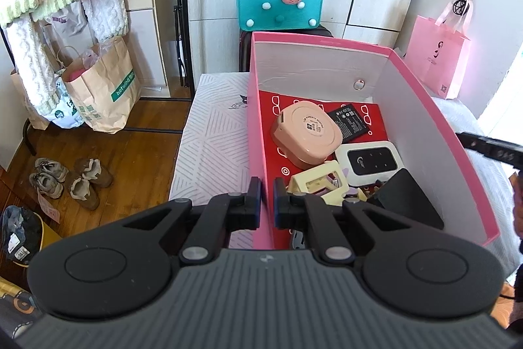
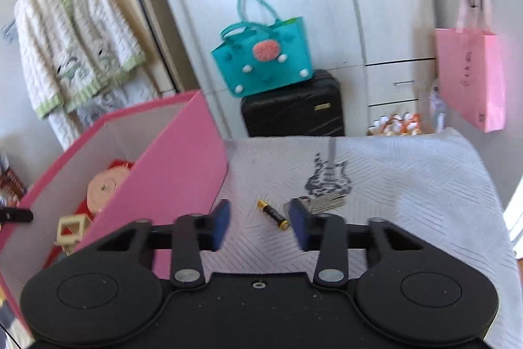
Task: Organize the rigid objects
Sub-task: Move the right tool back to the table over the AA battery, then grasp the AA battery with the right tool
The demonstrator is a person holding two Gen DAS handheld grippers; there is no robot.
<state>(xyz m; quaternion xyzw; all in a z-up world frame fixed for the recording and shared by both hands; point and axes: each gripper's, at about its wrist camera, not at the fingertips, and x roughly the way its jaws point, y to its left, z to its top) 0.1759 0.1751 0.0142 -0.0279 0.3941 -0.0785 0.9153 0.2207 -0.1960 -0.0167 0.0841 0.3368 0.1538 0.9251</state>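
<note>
Most of the sorting looked done, judging from how things lay. The open pink cardboard box (image 1: 425,107) with white inner walls already held several hard things: a round peach plastic case (image 1: 305,133), a flat black phone battery (image 1: 351,120) just behind that case, a white pocket router with a black face (image 1: 367,161), a cream plastic hair clip (image 1: 318,182) and a black rectangular block (image 1: 408,201) at the near corner. All of them lay on a red printed sheet (image 1: 271,126) on the box floor.

Outside the box, on the white quilted bed cover with a line pattern (image 2: 408,185), two things were left: a small black and gold cylinder battery (image 2: 273,213), and just beside it, on the far side from the box, a grey metal clip-like piece (image 2: 323,201), too blurred to name surely.

The left claw (image 1: 267,195) was clenched on the near left wall of the box and seemed to steady it. The right claw (image 2: 260,223) was released and grasped nothing; its blue pads (image 2: 220,224) stood on both sides of the cylinder battery without touching it. I judged this battery the next thing to go into the box.
</note>
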